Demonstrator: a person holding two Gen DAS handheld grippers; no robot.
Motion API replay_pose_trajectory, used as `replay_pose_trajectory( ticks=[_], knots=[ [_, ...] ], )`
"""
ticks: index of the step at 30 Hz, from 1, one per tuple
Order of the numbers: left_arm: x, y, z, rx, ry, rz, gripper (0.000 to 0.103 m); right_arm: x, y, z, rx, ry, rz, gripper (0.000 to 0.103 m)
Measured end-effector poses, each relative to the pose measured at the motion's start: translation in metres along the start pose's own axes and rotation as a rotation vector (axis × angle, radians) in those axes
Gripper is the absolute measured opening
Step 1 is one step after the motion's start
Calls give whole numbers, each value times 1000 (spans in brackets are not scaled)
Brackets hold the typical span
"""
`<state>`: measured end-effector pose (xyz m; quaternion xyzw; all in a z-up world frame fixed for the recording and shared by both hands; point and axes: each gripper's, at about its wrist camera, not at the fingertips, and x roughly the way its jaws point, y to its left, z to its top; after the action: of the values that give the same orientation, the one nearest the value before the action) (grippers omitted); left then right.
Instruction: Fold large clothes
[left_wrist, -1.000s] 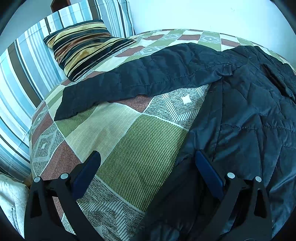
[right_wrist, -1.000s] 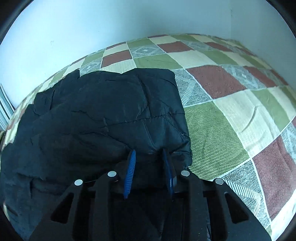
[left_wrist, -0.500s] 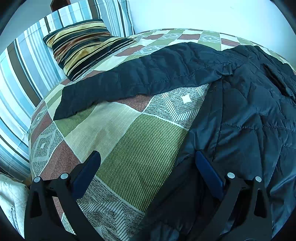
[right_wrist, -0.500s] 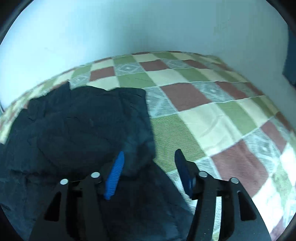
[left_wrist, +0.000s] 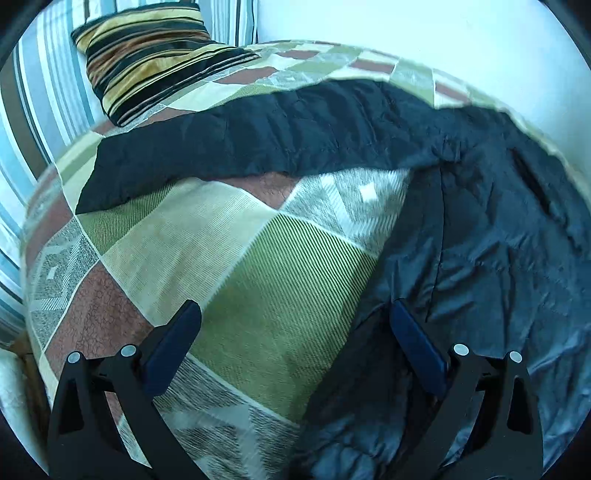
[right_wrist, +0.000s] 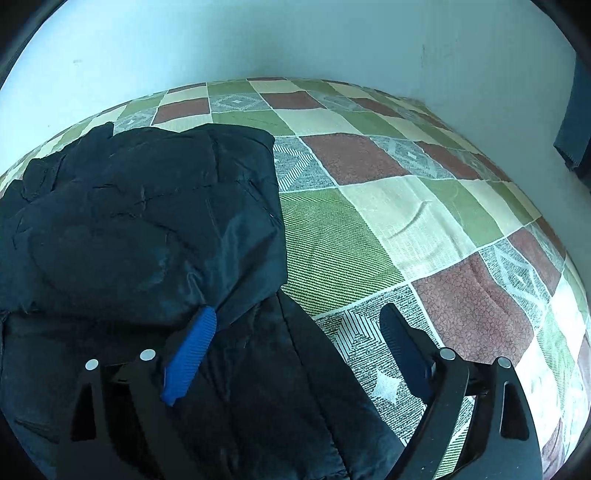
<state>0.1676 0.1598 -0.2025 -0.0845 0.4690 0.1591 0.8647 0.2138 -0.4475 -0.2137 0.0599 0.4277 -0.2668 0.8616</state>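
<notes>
A large dark quilted jacket lies on the patchwork bed cover. Its one sleeve stretches out to the left toward the pillow. My left gripper is open and empty, low over the jacket's left edge; its right finger is above the fabric. In the right wrist view the other sleeve lies folded over the jacket body. My right gripper is open and empty above the jacket's right edge.
A striped pillow and a striped headboard cushion stand at the far left. White walls border the bed. Bare patchwork cover spreads to the right of the jacket. A dark cloth hangs at the right.
My right gripper has opened and let go of the sleeve, now folded over the jacket body, and pulled back to the right. My left gripper has shifted slightly closer, still open.
</notes>
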Motion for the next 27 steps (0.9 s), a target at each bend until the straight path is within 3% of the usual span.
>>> replay_pose_trajectory(
  ticks=[2,5,10,15,17,23,25,27],
  knots=[
    [-6,18,4,-39,-32,-22,101,1,-1,0,6,5,-2,93],
    [-6,48,13,-104,-66,13,101,2,-1,-1,11,11,-8,96],
    [7,126,30,-326,-71,38,101,4,-2,0,19,18,-1,97],
    [29,189,41,-515,-70,-96,101,3,-2,-1,21,20,1,97],
    [34,198,47,-541,-89,-125,100,3,-2,-1,21,19,1,97],
    [49,222,62,-618,-125,-174,76,4,-2,-1,21,19,1,97],
    [52,221,67,-597,-120,-159,64,3,-1,-1,20,19,1,97],
    [55,221,68,-578,-114,-165,42,3,-1,-1,21,20,1,97]
  ],
)
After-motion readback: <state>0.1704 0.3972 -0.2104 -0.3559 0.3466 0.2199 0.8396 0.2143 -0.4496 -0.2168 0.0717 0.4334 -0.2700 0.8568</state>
